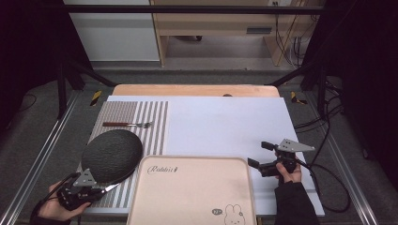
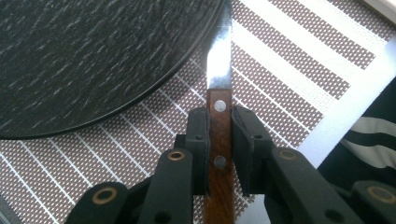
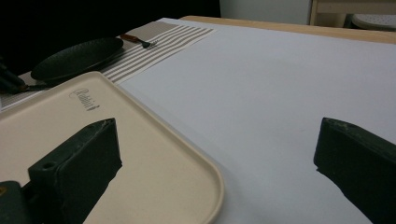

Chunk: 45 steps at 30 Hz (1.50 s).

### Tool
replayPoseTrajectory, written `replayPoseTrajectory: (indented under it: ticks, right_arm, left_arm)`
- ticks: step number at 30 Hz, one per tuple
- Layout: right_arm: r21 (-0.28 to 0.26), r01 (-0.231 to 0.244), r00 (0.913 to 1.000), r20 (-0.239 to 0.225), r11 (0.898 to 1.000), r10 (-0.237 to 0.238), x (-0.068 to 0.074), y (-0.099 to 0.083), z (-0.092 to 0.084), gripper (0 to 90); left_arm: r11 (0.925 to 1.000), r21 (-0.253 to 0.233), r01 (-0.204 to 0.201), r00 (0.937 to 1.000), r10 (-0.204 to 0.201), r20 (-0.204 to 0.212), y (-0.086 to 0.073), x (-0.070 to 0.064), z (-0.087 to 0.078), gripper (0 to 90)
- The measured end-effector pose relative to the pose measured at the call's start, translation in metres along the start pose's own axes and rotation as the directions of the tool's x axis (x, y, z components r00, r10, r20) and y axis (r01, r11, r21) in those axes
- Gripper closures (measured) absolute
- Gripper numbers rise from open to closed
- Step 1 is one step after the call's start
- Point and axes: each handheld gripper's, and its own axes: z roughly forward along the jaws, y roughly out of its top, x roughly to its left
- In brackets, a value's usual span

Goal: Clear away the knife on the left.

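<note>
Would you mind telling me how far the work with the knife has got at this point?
Done: the dark plate lies on the striped placemat, and a fork lies beyond it. In hand: the left claw is closed on the knife by its wooden handle, blade beside the plate's rim. Left, probably: moving or releasing the knife. The right claw stands open, holding nothing, beside the beige tray.

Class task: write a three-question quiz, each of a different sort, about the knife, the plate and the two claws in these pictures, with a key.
1. True or false: the left claw grips the knife by its blade.
2. Which lies farthest from the person: A the fork, B the dark plate, C the beige tray?
3. Fill in: the right claw is ____ and holds nothing.

Key: 1 false, by the wooden handle; 2 A; 3 open.
</note>
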Motion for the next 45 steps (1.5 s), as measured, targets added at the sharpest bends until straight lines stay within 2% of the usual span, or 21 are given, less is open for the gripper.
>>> replayPoseTrajectory:
  ticks: [12,15,20,23,32,45]
  right_arm:
    - [0.004,0.0,1.0,-0.001,1.0,0.0,0.0,0.0,0.0,0.7]
    - [0.005,0.001,1.0,0.0,1.0,-0.001,0.0,0.0,0.0,0.8]
    - [0.003,0.002,1.0,-0.001,1.0,-0.002,0.0,0.0,0.0,0.8]
    - [0.005,0.002,1.0,0.001,1.0,-0.002,0.0,0.0,0.0,0.7]
    - [0.002,0.002,1.0,-0.001,1.0,-0.002,0.0,0.0,0.0,0.7]
    - [0.004,0.002,1.0,0.0,1.0,-0.002,0.0,0.0,0.0,0.7]
  left_arm:
    - [0.9986,-0.049,-0.017,0.9994,0.019,0.031,-0.005,0.001,-0.002,77.0]
    - [0.9982,-0.057,-0.019,0.9995,0.02,0.025,-0.004,0.0,-0.005,77.0]
    - [0.9967,-0.079,-0.019,0.9989,0.023,0.04,-0.006,-0.002,-0.011,77.1]
    - [0.996,-0.086,-0.024,0.998,0.029,0.057,-0.005,-0.004,-0.012,77.0]
    - [0.9924,-0.12,-0.029,0.9967,0.038,0.072,0.005,-0.015,-0.014,77.0]
    - [0.9849,-0.171,0.031,0.9987,-0.023,0.045,0.024,-0.029,-0.013,77.0]
